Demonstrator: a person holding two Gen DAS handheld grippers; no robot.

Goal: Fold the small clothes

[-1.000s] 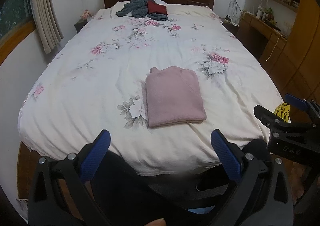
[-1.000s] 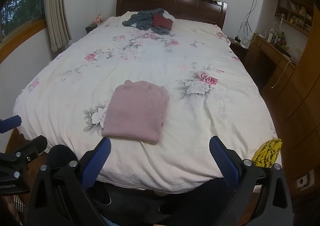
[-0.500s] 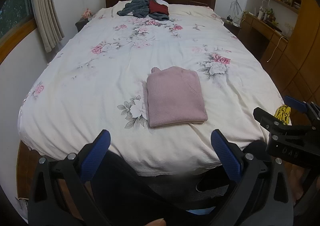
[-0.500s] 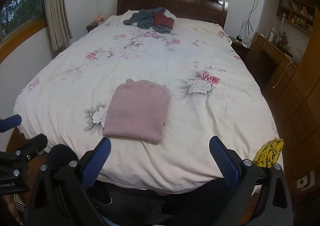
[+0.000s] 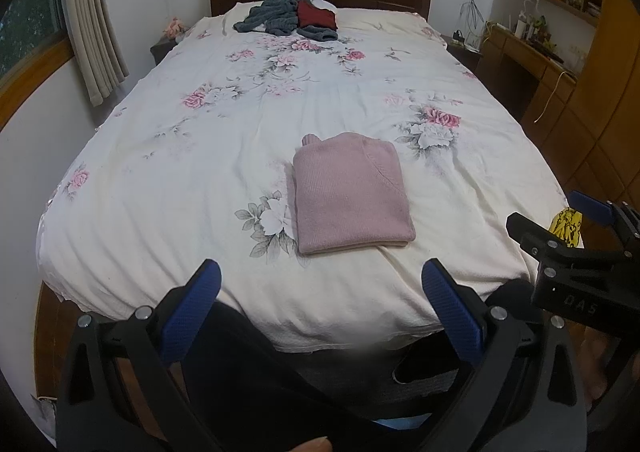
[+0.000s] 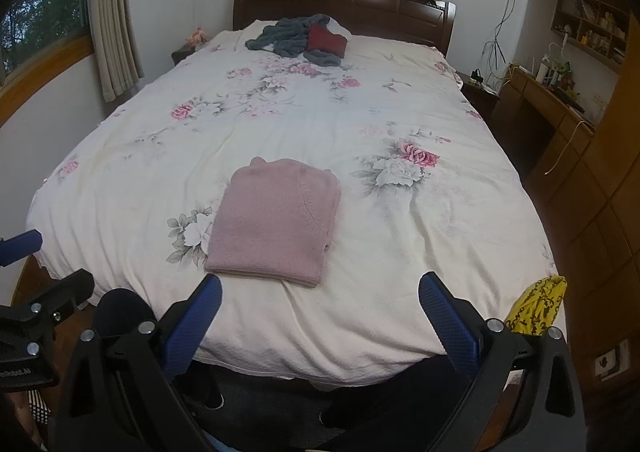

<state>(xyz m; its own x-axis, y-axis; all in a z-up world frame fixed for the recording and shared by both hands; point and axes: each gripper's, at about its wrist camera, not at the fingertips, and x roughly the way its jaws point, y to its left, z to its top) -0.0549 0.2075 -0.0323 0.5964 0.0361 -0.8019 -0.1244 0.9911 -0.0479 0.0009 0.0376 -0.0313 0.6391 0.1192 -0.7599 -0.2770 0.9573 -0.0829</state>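
The pink sweater (image 5: 352, 192) is lying folded into a neat rectangle near the foot of the bed (image 5: 160, 172), clear of both tools. The left claw (image 5: 320, 294) and right claw (image 6: 320, 304) are hanging back beyond the bed's foot, jaws spread wide, gripping nothing. This garment appears finished. A grey and red clothes heap (image 6: 300, 38) is waiting unfolded by the headboard; work likely remains there.

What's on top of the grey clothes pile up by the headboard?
A dark red garment lies on the grey clothes pile. Whatever sits beneath either is covered and can't be seen.
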